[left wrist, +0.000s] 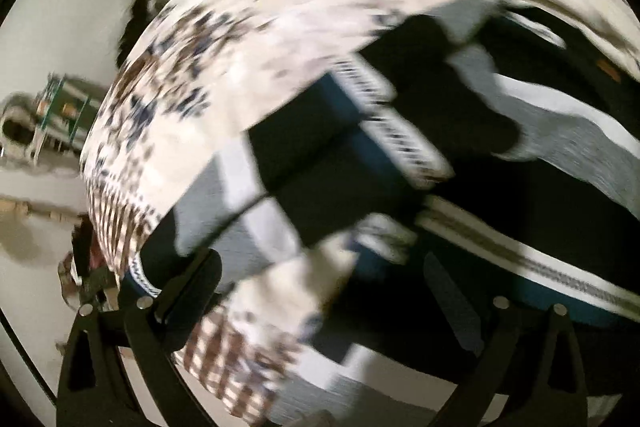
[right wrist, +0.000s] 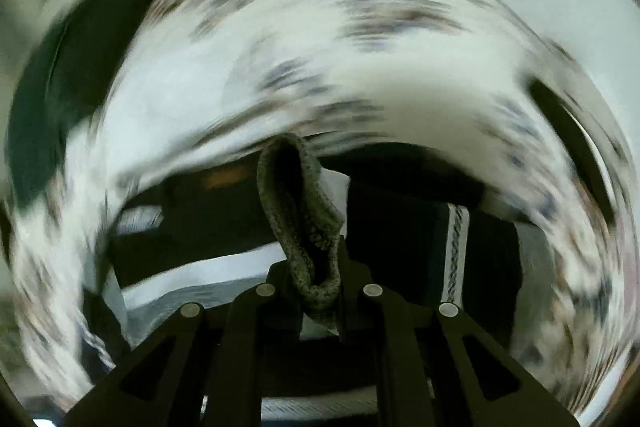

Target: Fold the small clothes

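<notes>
Clothes [right wrist: 224,279] lie in a dark pile with white and grey stripes near the middle of the flowered sheet [right wrist: 280,59]. One grey speckled band [right wrist: 298,211] from the pile is looped up into the right tongs [right wrist: 320,267], whose jaws are clamped on the band's lower end. The rest of the loop stands free above them. Both views are heavily blurred, so I cannot tell which garment the band belongs to.

The left tongs [left wrist: 320,283] stand wide apart and hold nothing that I can make out. A pale flowered scrap shows between the fingers, and I cannot tell whether it touches either one. Beyond them lie a teal piece with a patterned trim [left wrist: 396,123] and the striped cloth [left wrist: 560,115], both overlapping on the sheet, with its edge curving away at the left.

The step appears to be lifting one item clear so it can be spread out. To do it well:

- Keep the right pinch firm and low on the band, so the knit does not slide out.
- Bring the left tongs to the opposite end of the same edge, not to a neighbouring piece.
- Close only when a single layer is between the fingers.
- Pull the two ends apart gently, to avoid dragging the pile toward the sheet's edge.
</notes>
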`<action>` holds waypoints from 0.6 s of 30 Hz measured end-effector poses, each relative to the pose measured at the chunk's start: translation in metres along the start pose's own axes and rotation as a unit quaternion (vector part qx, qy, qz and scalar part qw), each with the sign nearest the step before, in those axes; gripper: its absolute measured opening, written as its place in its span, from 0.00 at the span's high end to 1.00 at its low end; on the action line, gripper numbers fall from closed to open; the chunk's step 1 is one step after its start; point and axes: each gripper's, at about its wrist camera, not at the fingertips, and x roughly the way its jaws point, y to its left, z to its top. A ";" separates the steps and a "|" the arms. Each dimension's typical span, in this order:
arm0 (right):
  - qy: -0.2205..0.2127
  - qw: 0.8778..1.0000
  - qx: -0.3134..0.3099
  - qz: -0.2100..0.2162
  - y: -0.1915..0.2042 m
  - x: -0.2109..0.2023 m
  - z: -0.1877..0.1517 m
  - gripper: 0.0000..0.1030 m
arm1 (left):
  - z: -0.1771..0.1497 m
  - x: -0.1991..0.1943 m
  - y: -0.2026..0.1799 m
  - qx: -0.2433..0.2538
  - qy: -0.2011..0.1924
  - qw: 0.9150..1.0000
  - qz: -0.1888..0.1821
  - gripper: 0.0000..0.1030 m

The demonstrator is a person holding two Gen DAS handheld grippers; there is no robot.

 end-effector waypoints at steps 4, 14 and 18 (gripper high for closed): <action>0.013 0.992 -0.123 0.007 0.144 0.033 -0.014 0.89 | 0.001 0.012 0.035 -0.033 0.005 0.999 0.003 0.00; 0.137 0.967 -0.214 0.010 0.251 0.102 -0.063 0.83 | 0.005 0.039 0.098 -0.073 0.026 0.997 -0.012 0.00; 0.170 0.973 -0.133 0.083 0.207 0.088 -0.060 0.48 | -0.001 0.042 0.141 -0.108 0.048 0.992 -0.037 0.00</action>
